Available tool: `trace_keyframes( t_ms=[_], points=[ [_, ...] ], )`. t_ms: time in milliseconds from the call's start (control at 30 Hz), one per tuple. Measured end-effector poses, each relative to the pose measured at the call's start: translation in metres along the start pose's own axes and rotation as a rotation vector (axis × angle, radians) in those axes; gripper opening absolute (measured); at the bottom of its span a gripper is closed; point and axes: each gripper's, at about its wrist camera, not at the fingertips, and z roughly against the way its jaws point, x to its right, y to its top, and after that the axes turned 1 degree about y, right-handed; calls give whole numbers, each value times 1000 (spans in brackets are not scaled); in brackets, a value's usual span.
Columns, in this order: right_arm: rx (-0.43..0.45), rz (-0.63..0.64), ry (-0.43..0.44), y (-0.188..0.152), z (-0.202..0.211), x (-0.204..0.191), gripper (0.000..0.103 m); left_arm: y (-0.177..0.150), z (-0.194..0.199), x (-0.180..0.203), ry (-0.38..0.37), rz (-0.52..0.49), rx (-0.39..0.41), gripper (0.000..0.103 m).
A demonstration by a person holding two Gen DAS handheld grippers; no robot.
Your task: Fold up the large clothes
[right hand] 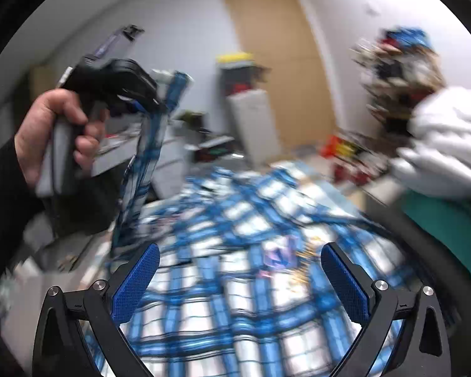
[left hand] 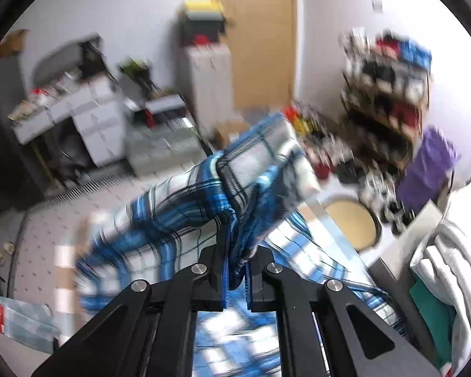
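A blue and white plaid shirt (right hand: 251, 270) lies spread on the table in the right wrist view. My left gripper (left hand: 237, 251) is shut on a bunched sleeve or edge of the plaid shirt (left hand: 204, 207) and holds it lifted above the table. In the right wrist view the left gripper (right hand: 147, 94) is at the upper left, held in a hand, with a strip of the shirt hanging from it. My right gripper (right hand: 240, 267) is open and empty, its blue pads (right hand: 135, 282) spread just above the flat part of the shirt.
A pile of white and green clothes (left hand: 449, 267) sits at the right, also seen in the right wrist view (right hand: 449, 150). A round wooden stool (left hand: 351, 223), a cluttered shelf (left hand: 389, 94), grey cabinets (left hand: 88, 119) and a wooden door (left hand: 260, 37) stand beyond the table.
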Motion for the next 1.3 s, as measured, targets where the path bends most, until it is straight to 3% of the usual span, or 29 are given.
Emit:
trace_keyframes(
  t_ms=[133,233,300,400,467,500,533,633,767,833,933,1067,1200,1300],
  points=[
    [-54,-96,-36,2,-10,29,103,-27,-75,48,-27,-4,-149,3],
    [-57,-130,-78,7,-12,44,103,-59,-119,56,-67,13,-299,4],
    [-56,-177,-61,9,-14,52,103,-62,-124,58,-111,23,-311,5],
    [-85,-191,-21,5,-20,47,103,-66,-106,55,-145,-36,-284,31],
    [-106,-155,3,3,-23,36,103,-56,-79,46,-148,-77,-225,54],
    [-104,-145,7,0,-22,31,103,-48,-71,40,-137,-82,-200,71],
    [-96,-139,11,0,-20,29,103,-50,-56,25,-134,-80,-161,78],
    [-88,-136,18,-1,-16,25,103,-38,-45,-18,-123,-50,-130,79],
    [-125,-171,12,-3,-23,31,103,-59,-68,-90,63,22,-200,79],
    [-139,-181,8,-4,-28,33,103,-75,-77,-116,104,70,-242,79],
    [-147,-173,8,-4,-30,32,103,-103,-96,-155,110,189,-308,79],
    [-179,-99,34,-4,-37,21,103,-120,-116,-167,123,215,-355,79],
    [-186,9,-2,-6,-47,7,103,-132,-129,-184,116,220,-362,81],
    [-225,-6,8,-11,-55,4,103,-120,-121,-188,-22,260,-377,81]
  ],
)
